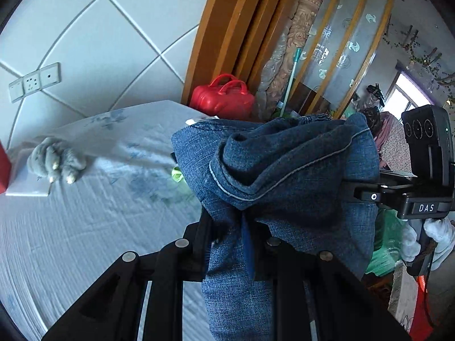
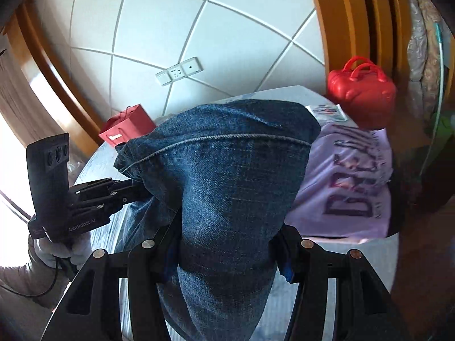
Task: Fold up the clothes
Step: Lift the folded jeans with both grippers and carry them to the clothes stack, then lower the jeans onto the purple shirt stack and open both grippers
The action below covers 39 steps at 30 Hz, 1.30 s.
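Both grippers hold the same pair of jeans [image 1: 284, 170] in the air above the table [image 1: 71, 241]. The left gripper [image 1: 241, 236] has its jaws closed on a bunch of the denim, and the cloth hangs down between its fingers and hides most of them. The right gripper [image 2: 227, 250] also has its jaws closed on the jeans [image 2: 227, 170], which drape over it and fall toward the camera.

I judge that the jeans are in the middle of folding: the cloth is doubled and gathered, with a hem and a seam visible on top, but it is not flat and not yet laid down. What is left, as I see it, is to bring the jeans onto the table, smooth them and finish the fold. One piece seems already done: a lilac shirt [image 2: 349, 187] with dark letters lies flat on the table [image 2: 369, 270], just beside the jeans on the right.

The table has a pale cover with a faint blue pattern. On it, near the far edge, lies a grey plush toy [image 1: 55, 160], and a small red paper bag [image 2: 126, 126] stands at the back. Behind the table there is a red handbag [image 1: 221, 96], a white tiled wall with sockets [image 1: 35, 81], and a wooden door frame [image 1: 216, 28].
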Each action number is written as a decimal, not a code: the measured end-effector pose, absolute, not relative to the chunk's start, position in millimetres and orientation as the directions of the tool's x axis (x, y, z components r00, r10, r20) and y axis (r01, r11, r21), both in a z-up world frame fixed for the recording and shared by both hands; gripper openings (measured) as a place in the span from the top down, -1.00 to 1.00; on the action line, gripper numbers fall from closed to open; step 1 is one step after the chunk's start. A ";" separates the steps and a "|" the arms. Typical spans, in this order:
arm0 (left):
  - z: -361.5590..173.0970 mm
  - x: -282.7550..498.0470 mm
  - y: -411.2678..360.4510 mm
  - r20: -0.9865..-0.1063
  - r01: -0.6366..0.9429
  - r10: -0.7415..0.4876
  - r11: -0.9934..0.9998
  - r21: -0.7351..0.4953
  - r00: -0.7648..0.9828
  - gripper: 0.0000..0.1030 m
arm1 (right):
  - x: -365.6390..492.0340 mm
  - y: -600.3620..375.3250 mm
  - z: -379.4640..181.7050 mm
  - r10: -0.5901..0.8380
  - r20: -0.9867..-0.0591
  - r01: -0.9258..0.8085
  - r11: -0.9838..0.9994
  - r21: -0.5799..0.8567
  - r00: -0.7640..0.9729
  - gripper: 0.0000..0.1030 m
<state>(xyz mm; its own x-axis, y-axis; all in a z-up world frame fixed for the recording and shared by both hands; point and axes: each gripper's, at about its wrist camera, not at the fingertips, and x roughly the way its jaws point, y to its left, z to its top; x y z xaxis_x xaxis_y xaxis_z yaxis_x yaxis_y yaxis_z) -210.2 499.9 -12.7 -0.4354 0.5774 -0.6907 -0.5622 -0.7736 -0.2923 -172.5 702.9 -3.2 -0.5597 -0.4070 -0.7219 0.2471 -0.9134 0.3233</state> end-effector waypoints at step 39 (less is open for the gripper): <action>-53.1 -217.4 663.1 -0.781 -0.320 0.206 -0.947 -0.008 -0.590 -0.48 | -244.4 843.2 -69.6 -0.286 -0.760 0.163 -0.958 0.235 -0.583 -0.87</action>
